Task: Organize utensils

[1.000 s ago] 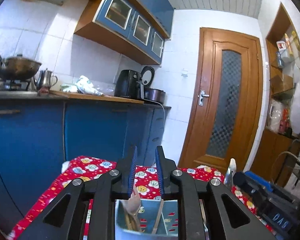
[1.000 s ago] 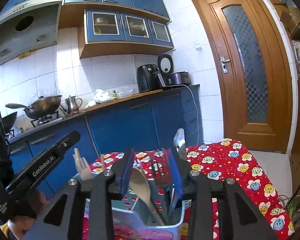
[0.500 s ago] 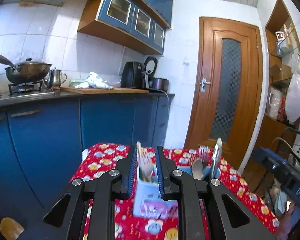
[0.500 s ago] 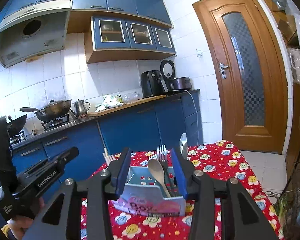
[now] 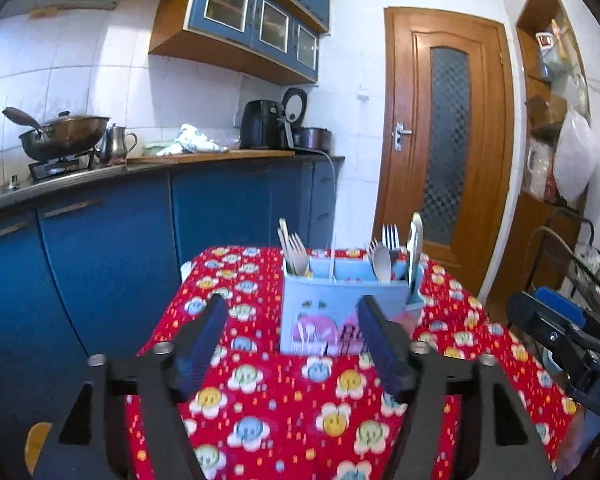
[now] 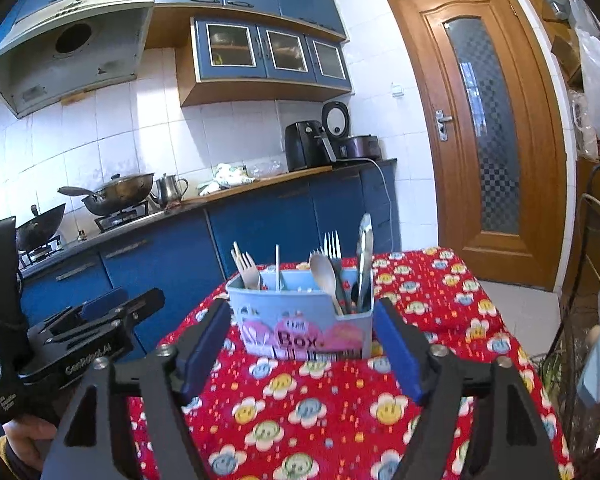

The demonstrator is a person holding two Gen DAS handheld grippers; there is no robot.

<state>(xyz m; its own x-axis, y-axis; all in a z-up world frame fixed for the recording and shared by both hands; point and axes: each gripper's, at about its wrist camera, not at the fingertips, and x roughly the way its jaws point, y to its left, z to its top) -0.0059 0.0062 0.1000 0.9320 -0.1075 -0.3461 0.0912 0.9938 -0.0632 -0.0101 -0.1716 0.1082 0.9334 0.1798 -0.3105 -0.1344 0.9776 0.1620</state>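
Above tablecloth (image 5: 284,400): both claws now spread, backed off utensil box (image 6: 300,320).

A home kitchen. Blue cabinets (image 6: 268,52) and a hood (image 6: 68,60) fill the upper left, over white tiles; mid-left a wok (image 6: 120,196) sits on a stove (image 6: 120,216) beside a kettle (image 6: 170,190). A wooden door (image 6: 488,120) stands right.

both hand-held grippers (image 5: 292,344) (image 6: 300,344) opened, backed off caddy (image 6: 300,316)
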